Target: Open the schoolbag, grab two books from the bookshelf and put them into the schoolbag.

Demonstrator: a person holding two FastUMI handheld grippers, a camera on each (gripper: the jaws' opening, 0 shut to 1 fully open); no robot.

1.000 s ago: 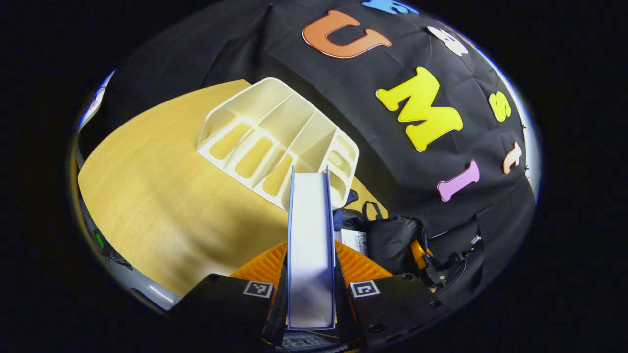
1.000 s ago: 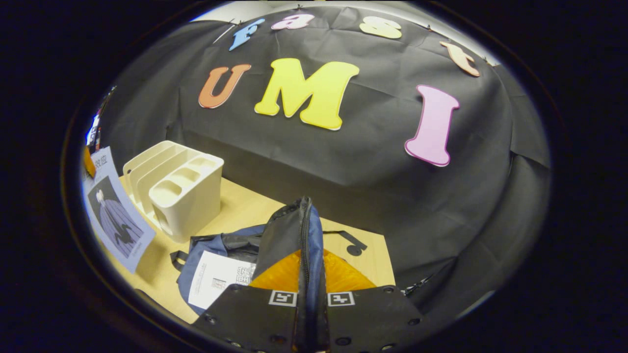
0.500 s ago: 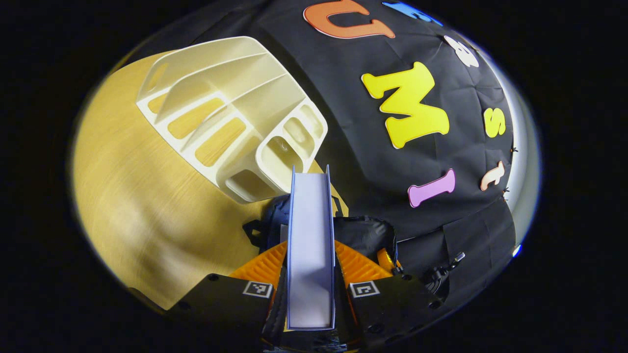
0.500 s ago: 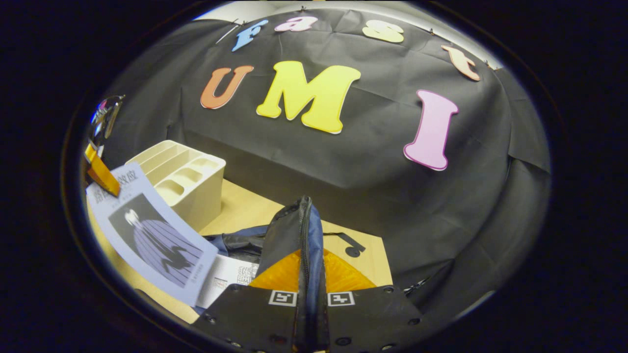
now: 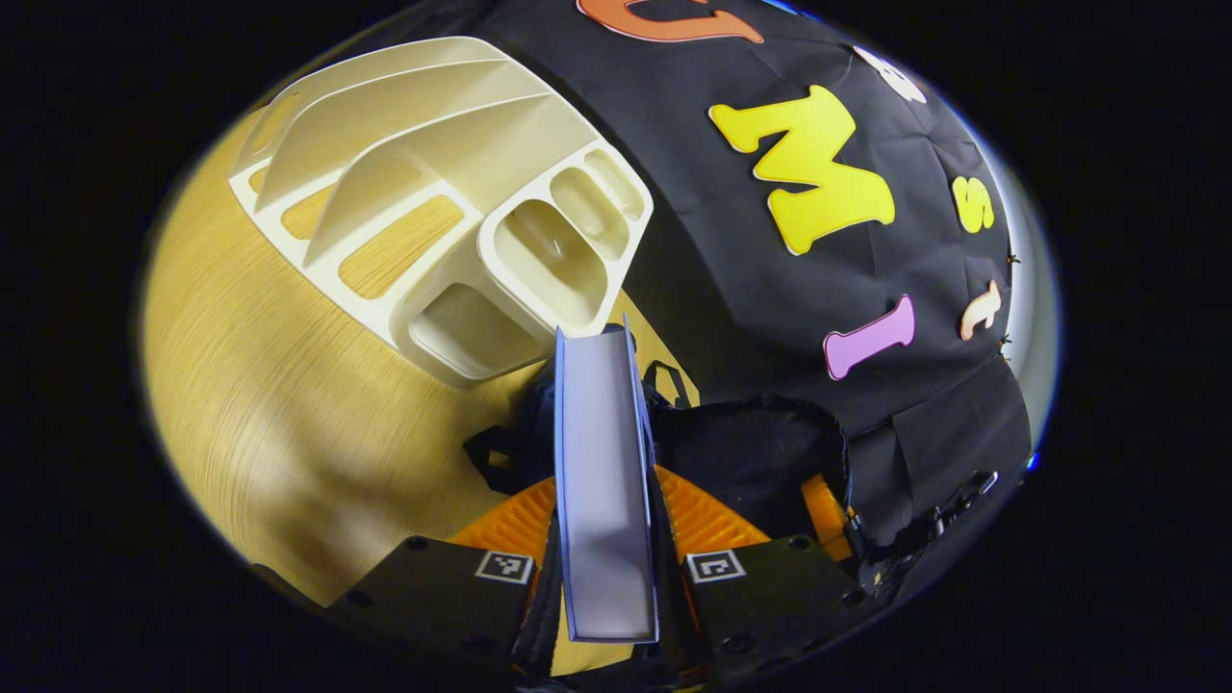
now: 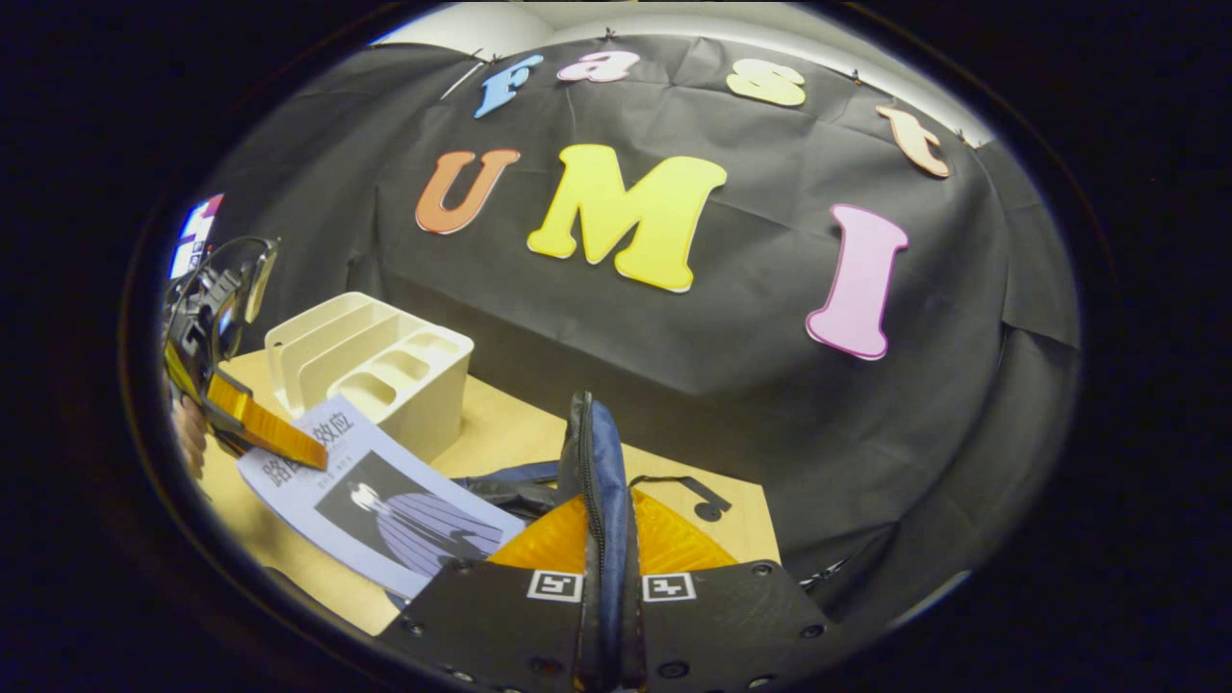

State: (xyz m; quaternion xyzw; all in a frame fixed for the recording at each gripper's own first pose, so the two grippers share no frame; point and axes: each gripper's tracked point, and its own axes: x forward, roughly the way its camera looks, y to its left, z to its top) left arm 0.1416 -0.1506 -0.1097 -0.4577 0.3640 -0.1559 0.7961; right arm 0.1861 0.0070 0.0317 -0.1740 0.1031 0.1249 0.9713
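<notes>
A: What is each gripper doing?
B: The left gripper [image 5: 606, 539] is clamping a book [image 5: 602, 481] over the schoolbag [image 5: 751, 452]; the right gripper [image 6: 606, 587] is pinching the schoolbag's rim upright, beside the bookshelf [image 6: 371, 361].

A pale blue book [image 6: 385, 500] is hanging tilted over the dark blue schoolbag [image 6: 602, 462], which is sitting beside the cream bookshelf [image 5: 452, 212] near the worktop's [image 5: 269, 414] back edge.

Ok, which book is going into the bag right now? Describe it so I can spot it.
Start at the cream bookshelf on the wooden table. In front of it, over the dark blue schoolbag, the left gripper holds a thin book. Its pale blue cover bearing a dark robed figure sets it apart.
</notes>
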